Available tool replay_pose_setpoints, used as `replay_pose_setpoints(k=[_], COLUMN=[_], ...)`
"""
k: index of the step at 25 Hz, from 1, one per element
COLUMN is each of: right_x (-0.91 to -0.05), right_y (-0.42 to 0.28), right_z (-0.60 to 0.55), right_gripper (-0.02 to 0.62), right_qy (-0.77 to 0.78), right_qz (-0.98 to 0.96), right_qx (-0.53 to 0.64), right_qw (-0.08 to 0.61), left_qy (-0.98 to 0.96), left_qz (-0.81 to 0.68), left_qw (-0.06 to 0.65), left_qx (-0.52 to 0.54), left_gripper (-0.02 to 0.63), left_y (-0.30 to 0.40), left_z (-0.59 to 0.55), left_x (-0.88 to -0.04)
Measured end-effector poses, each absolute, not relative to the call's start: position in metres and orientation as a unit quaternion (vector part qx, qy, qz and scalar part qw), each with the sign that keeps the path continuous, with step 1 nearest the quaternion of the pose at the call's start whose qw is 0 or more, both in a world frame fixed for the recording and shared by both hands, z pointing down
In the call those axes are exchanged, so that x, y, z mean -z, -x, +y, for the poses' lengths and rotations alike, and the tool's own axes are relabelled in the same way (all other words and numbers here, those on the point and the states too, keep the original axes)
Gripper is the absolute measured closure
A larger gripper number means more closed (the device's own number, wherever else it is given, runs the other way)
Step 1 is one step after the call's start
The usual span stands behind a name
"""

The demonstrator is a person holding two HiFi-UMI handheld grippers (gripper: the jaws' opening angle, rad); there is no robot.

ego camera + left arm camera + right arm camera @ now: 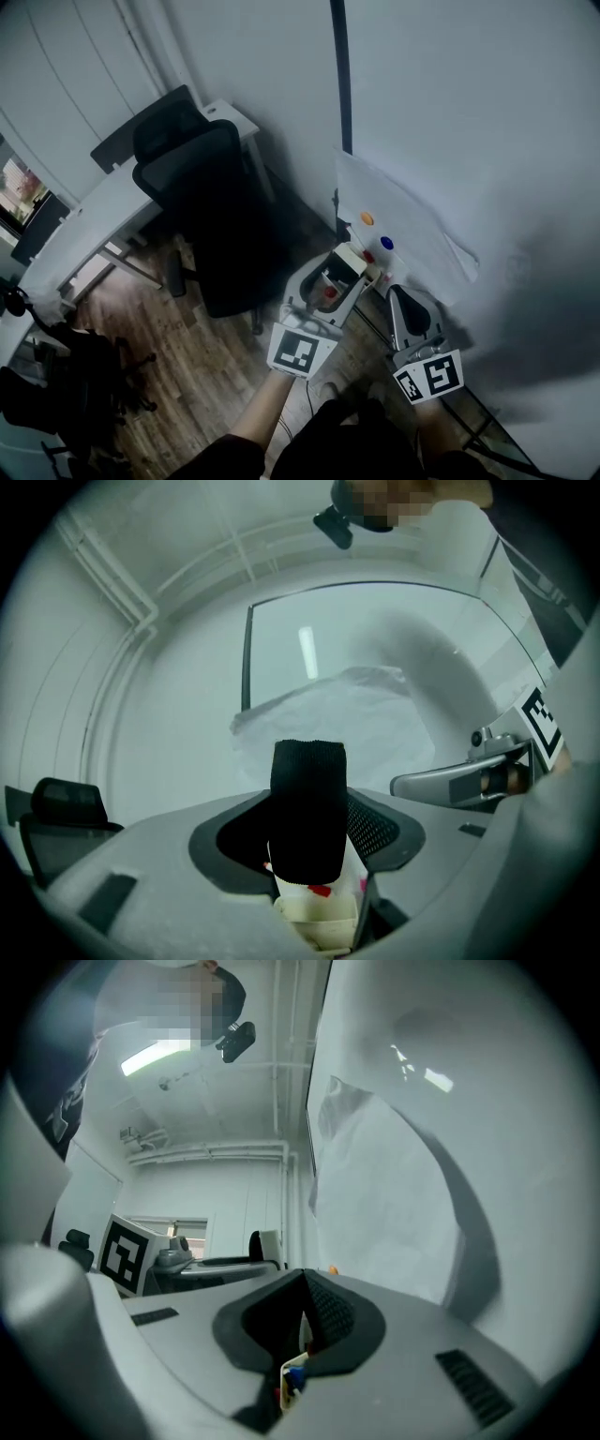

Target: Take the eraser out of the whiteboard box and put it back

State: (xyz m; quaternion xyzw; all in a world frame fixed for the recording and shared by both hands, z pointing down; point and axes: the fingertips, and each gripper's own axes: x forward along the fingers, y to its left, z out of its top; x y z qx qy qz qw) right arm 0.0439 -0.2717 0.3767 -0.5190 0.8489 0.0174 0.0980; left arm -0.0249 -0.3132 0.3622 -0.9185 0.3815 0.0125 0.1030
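In the left gripper view the eraser stands upright with its black felt face towards the camera and a pale body below. My left gripper is shut on it. In the head view that left gripper holds the cream eraser just in front of the whiteboard. The whiteboard box, with an orange and a blue cap showing, sits right beyond it. To the right my right gripper has its jaws together with nothing in them. In the right gripper view the pads of the right gripper meet, above a small white box.
A crumpled clear plastic sheet hangs on the whiteboard above the box. A black office chair and a white desk stand to the left on the wooden floor. Dark bags lie at the far left.
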Motion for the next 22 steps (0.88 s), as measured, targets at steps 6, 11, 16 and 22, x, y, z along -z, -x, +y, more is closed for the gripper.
replay_pose_setpoints(k=[6, 11, 16, 22], right_x=[-0.334, -0.313, -0.311, -0.314], right_y=[-0.040, -0.035, -0.029, -0.032], right_z=[-0.265, -0.255, -0.248, -0.247], right_gripper=[0.592, 0.592, 0.592, 0.592], right_qy=[0.491, 0.475, 0.465, 0.465], right_qz=[0.859, 0.864, 0.869, 0.868], right_qx=[-0.061, -0.082, -0.084, -0.083], right_qw=[0.130, 0.145, 0.149, 0.150], left_qy=[0.899, 0.890, 0.884, 0.885], left_qz=[0.396, 0.398, 0.409, 0.418], left_qw=[0.188, 0.221, 0.226, 0.204], left_qx=[-0.022, -0.025, -0.019, -0.030], left_gripper=[0.379, 0.379, 0.380, 0.380], left_y=[0.034, 0.041, 0.045, 0.049], left_z=[-0.287, -0.270, -0.262, -0.261], left_x=[-0.316, -0.300, -0.299, -0.302])
